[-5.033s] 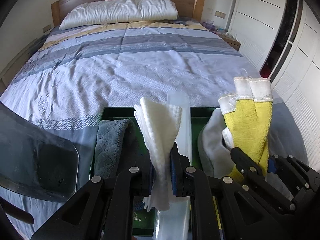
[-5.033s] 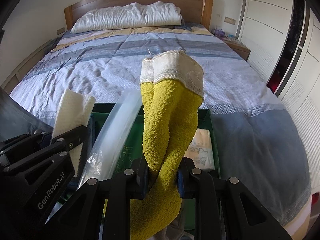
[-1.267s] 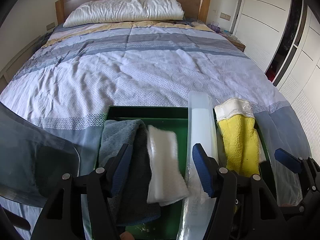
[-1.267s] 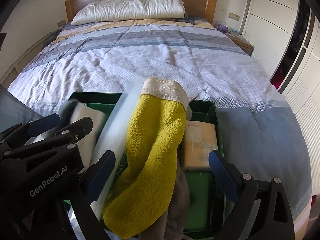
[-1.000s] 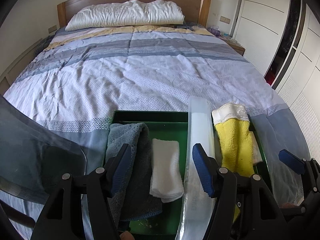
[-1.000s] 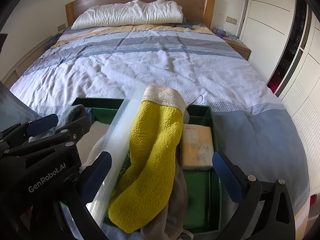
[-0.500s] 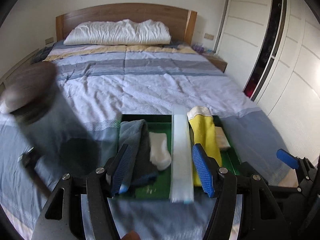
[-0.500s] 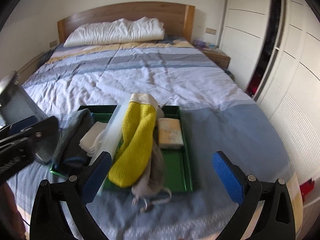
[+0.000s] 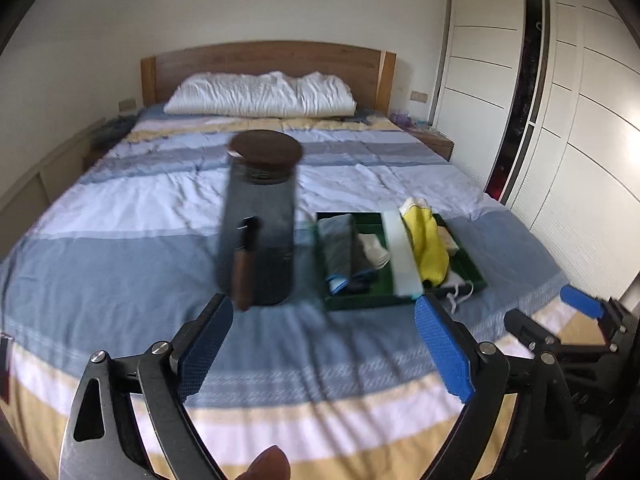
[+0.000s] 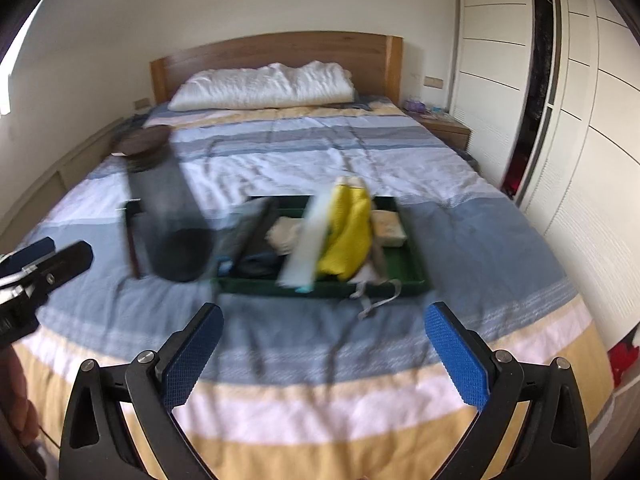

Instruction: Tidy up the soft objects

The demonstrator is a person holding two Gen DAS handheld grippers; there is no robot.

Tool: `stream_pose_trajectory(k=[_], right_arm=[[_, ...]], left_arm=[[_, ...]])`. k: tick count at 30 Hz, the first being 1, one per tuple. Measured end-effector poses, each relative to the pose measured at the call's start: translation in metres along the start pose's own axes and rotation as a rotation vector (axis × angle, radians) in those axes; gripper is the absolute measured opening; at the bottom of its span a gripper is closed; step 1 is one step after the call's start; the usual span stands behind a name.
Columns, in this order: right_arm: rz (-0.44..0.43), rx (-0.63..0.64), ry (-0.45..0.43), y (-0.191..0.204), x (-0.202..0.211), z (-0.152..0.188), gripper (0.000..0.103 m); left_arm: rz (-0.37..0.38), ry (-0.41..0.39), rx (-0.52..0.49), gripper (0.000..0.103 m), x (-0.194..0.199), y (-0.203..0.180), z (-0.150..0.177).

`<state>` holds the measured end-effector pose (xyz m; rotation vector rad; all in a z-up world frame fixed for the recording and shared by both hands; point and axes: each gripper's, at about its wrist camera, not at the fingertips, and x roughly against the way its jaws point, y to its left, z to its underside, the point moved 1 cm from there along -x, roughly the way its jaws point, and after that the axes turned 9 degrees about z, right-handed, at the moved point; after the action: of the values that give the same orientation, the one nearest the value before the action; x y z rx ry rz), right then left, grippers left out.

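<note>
A green tray (image 9: pixel 468 270) (image 10: pixel 412 268) lies on the bed near its foot. In it lie a grey towel (image 9: pixel 340 240) (image 10: pixel 244 232), a folded white cloth (image 9: pixel 374 250) (image 10: pixel 284 232), a long translucent divider (image 9: pixel 402 256) (image 10: pixel 308 240), a yellow towel (image 9: pixel 426 240) (image 10: pixel 352 236) and a tissue pack (image 10: pixel 388 226). My left gripper (image 9: pixel 322 346) is open and empty, well back from the tray. My right gripper (image 10: pixel 324 354) is open and empty, also well back.
A tall dark jar with a brown lid (image 9: pixel 260 220) (image 10: pixel 168 216) stands on the bed left of the tray. The striped quilt (image 9: pixel 160 208) covers the bed, with a pillow (image 9: pixel 260 94) at the headboard. White wardrobe doors (image 9: pixel 560 120) line the right side.
Both grippers let go of their towels, which now lie in the tray. Both have pulled far back from the tray toward the foot of the bed.
</note>
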<state>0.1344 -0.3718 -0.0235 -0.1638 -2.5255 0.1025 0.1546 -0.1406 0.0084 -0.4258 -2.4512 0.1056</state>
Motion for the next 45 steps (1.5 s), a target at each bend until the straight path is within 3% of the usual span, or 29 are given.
stream_pose_trajectory(k=[1, 8, 15, 24, 35, 45], right_arm=[[-0.009, 0.004, -0.009, 0.006, 0.015, 0.006, 0.103], [-0.055, 0.044, -0.066, 0.032, 0.096, 0.039, 0.103], [-0.082, 0.087, -0.079, 0.070, 0.162, 0.085, 0.103], [-0.075, 0.068, -0.057, 0.076, 0.177, 0.099, 0.103], [-0.064, 0.099, -0.055, 0.089, 0.175, 0.099, 0.103], [-0.049, 0.114, -0.025, 0.097, 0.156, 0.103, 0.103]], left_arm=[[-0.010, -0.008, 0.000, 0.101, 0.013, 0.005, 0.006], [-0.081, -0.046, -0.008, 0.101, 0.085, 0.031, 0.045], [-0.129, -0.022, 0.006, 0.101, 0.129, 0.052, 0.094], [-0.126, 0.022, 0.069, 0.101, 0.144, 0.062, 0.125], [-0.123, 0.017, 0.056, 0.101, 0.145, 0.057, 0.125], [-0.125, 0.064, 0.071, 0.101, 0.130, 0.065, 0.133]])
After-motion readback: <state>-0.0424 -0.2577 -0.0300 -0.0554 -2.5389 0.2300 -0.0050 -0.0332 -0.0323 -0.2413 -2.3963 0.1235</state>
